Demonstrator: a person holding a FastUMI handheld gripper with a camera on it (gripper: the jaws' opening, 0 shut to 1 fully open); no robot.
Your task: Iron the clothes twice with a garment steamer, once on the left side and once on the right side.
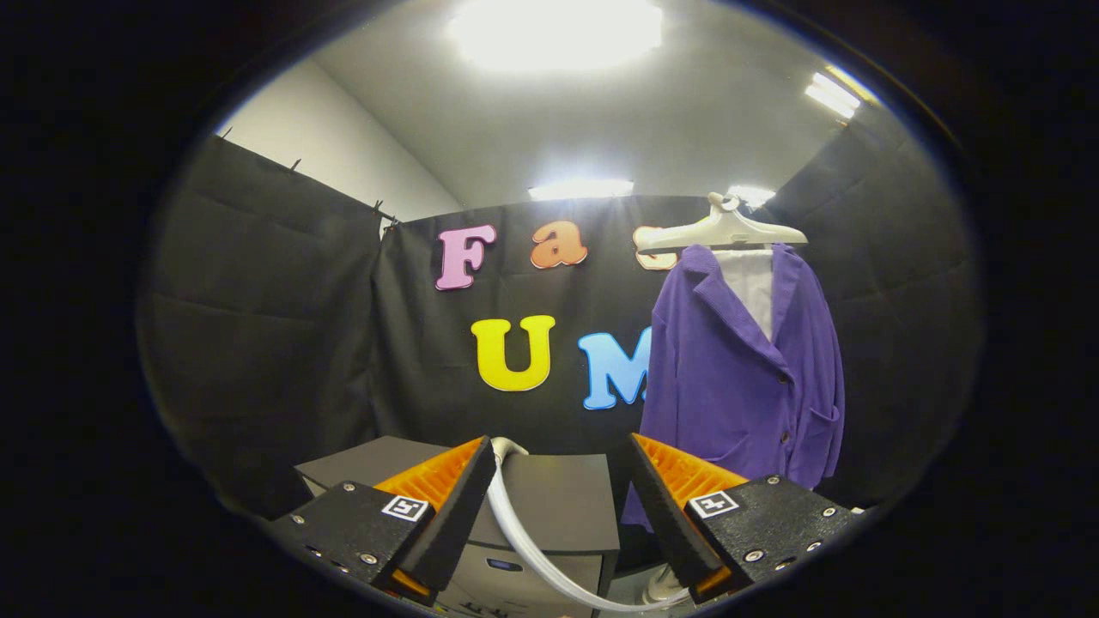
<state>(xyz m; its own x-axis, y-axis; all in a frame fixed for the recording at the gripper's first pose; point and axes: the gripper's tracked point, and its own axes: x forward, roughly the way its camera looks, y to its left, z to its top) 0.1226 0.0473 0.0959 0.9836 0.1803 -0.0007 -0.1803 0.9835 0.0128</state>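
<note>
Hand-held gripper (562, 451) level, fingers (464, 506) spread wide apart, nothing btwn them, no contact.

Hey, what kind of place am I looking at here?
Probably an indoor demo booth set up for garment steaming. Black cloth walls close it in, a purple jacket hangs on a white hanger, and a white hose runs between the open gripper fingers above a dark box.

Booth backdrop and a dark cabinet

A grey box-like cabinet (558, 498) stands low before the black cloth wall (283, 343); above it, bright ceiling lights (554, 30) glare on the pale ceiling (601, 120).
</note>
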